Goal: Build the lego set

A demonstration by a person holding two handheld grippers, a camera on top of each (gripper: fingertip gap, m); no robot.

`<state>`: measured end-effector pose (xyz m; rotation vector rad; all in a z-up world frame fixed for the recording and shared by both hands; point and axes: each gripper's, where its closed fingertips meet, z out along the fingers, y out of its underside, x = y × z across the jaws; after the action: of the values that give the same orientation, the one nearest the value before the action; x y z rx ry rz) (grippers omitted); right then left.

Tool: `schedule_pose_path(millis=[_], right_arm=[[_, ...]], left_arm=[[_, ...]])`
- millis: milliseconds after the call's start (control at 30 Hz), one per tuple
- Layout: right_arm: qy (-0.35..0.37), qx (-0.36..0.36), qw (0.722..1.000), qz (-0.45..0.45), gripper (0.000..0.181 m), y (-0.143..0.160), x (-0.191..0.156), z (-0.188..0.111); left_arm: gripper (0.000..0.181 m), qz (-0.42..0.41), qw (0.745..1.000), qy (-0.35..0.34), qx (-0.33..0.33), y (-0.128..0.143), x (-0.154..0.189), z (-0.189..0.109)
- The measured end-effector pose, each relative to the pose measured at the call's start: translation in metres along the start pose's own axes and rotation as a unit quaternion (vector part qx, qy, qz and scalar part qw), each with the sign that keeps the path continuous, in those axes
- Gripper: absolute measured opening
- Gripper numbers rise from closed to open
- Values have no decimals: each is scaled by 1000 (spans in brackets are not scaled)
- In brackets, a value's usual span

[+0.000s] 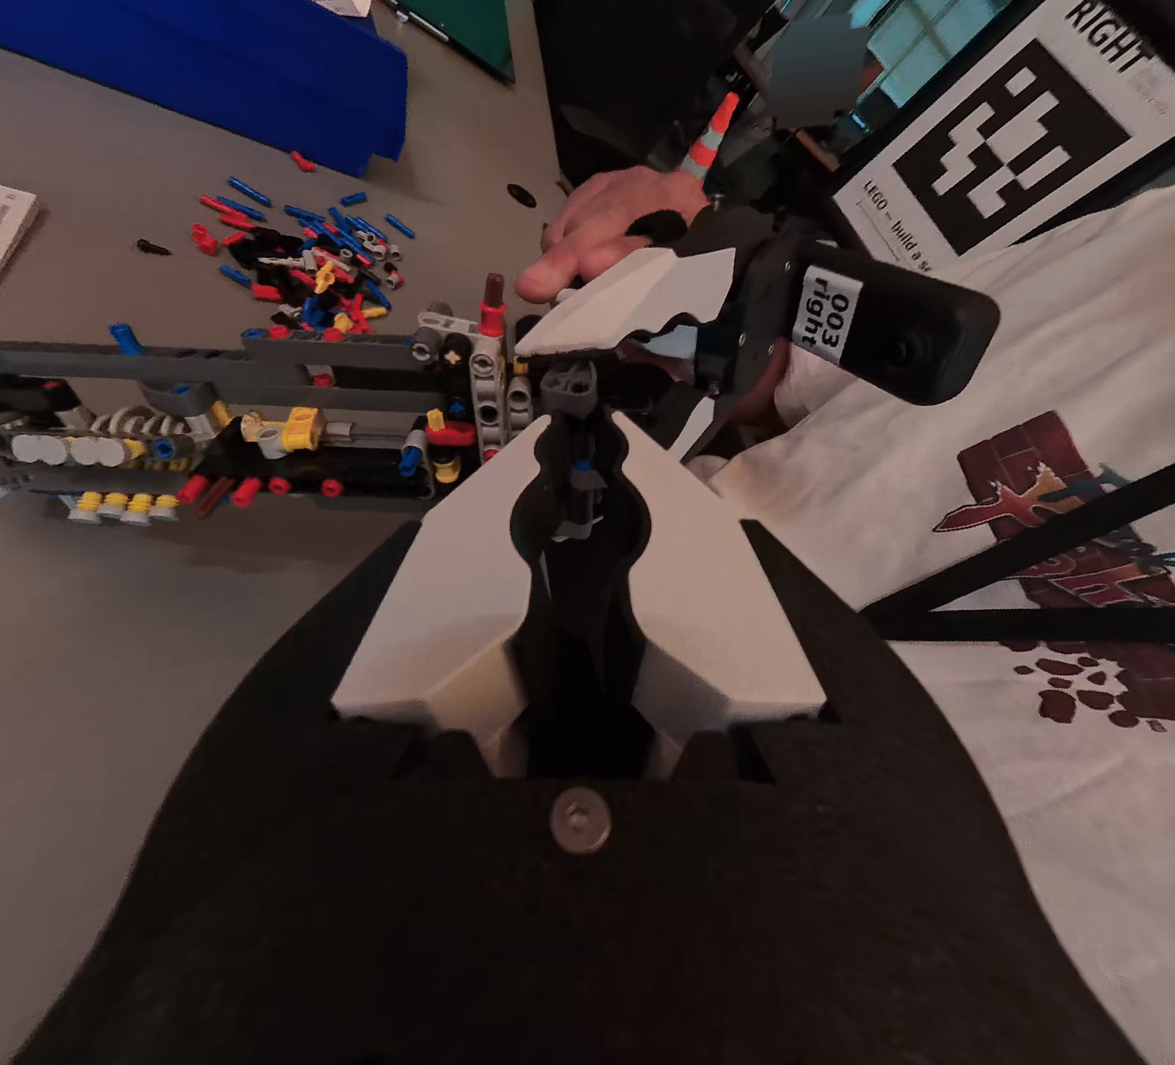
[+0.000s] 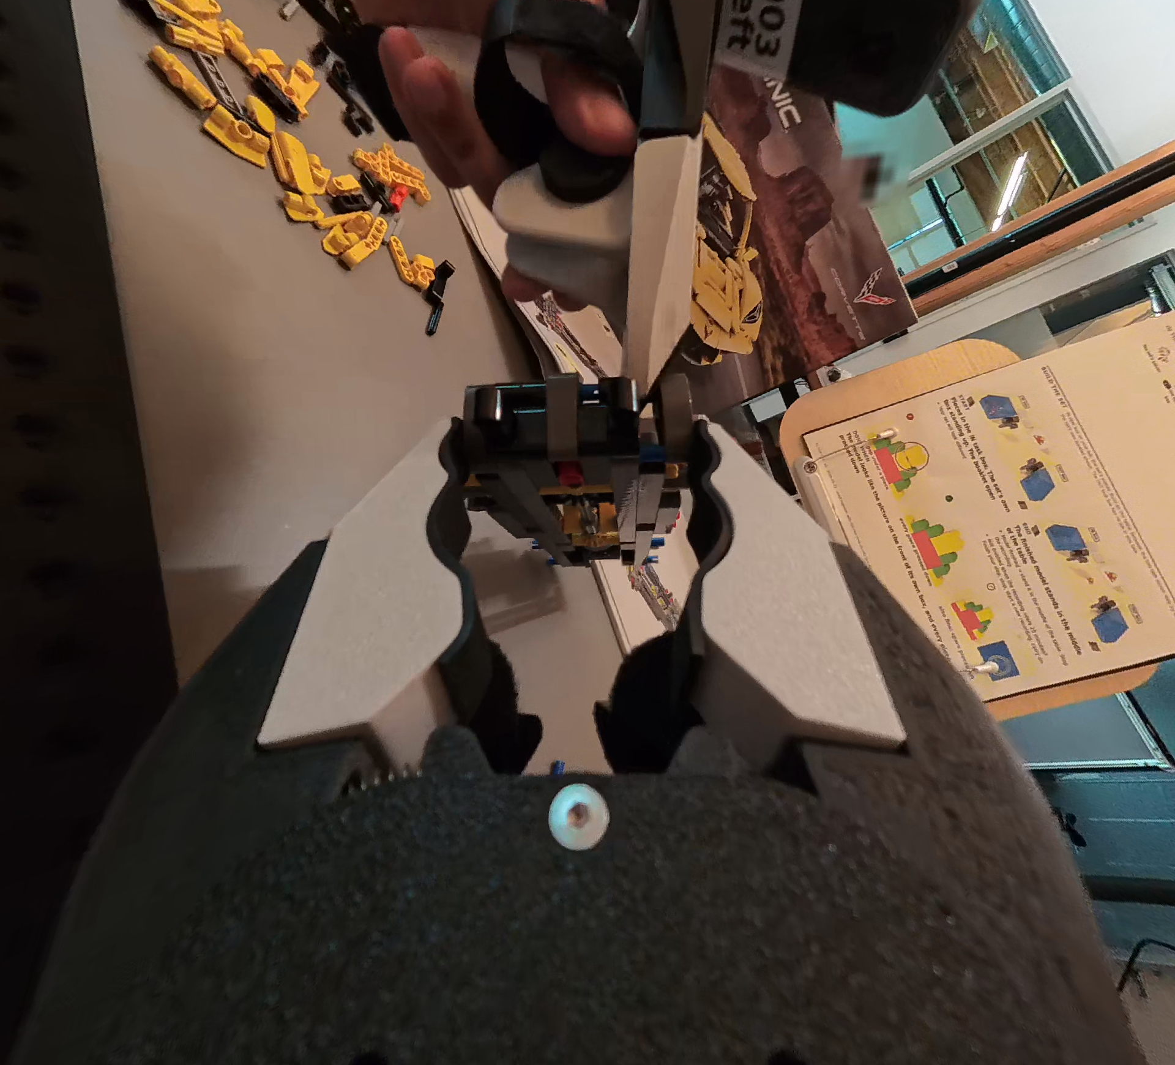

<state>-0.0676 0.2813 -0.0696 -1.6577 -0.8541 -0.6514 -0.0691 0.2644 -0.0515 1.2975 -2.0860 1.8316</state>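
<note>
- Grey worktop (image 1: 127,621) carries the long lego model (image 1: 254,417).
- Left claw (image 1: 582,424) clenched on its end.
- Right claw (image 2: 572,443) grasping the model too.

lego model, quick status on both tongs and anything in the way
Left tongs shut on a small grey-black piece at the model's end. Right tongs shut on the model, held off the table. Loose yellow parts lie apart, nothing blocking.

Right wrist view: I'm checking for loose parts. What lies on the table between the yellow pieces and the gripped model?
Bare grey table separates the yellow pieces from the model in the right gripper; right wrist view.
</note>
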Motion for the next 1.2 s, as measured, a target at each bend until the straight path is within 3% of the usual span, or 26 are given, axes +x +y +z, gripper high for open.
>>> schedule_pose_path(millis=[167,467,733,867,967,1033,1100,1200], right_arm=[[-2,12,1000,20,69,-2,3,-1],[36,-18,999,6,68,3,8,-2],[25,-53,998,-17,68,9,6,-1],[23,-30,999,2,68,2,6,-3],[21,-25,999,-6,68,1,4,-4],[19,-23,999,-11,68,0,2,-3],[18,-21,999,-24,68,-2,-1,-1],[17,-30,999,-24,68,-1,0,1]], left_arm=[[6,-3,1000,-3,12,-4,1,0],[6,37,994,-102,-21,-6,-3,-2],[6,19,990,-136,-33,-3,-7,0],[8,53,992,-107,-27,-4,-1,-3],[28,89,989,-117,-13,-6,-8,-10],[28,91,992,-89,10,-10,-3,-9],[14,85,994,-66,14,-9,-2,-5],[14,72,996,-53,25,-9,-4,-4]])
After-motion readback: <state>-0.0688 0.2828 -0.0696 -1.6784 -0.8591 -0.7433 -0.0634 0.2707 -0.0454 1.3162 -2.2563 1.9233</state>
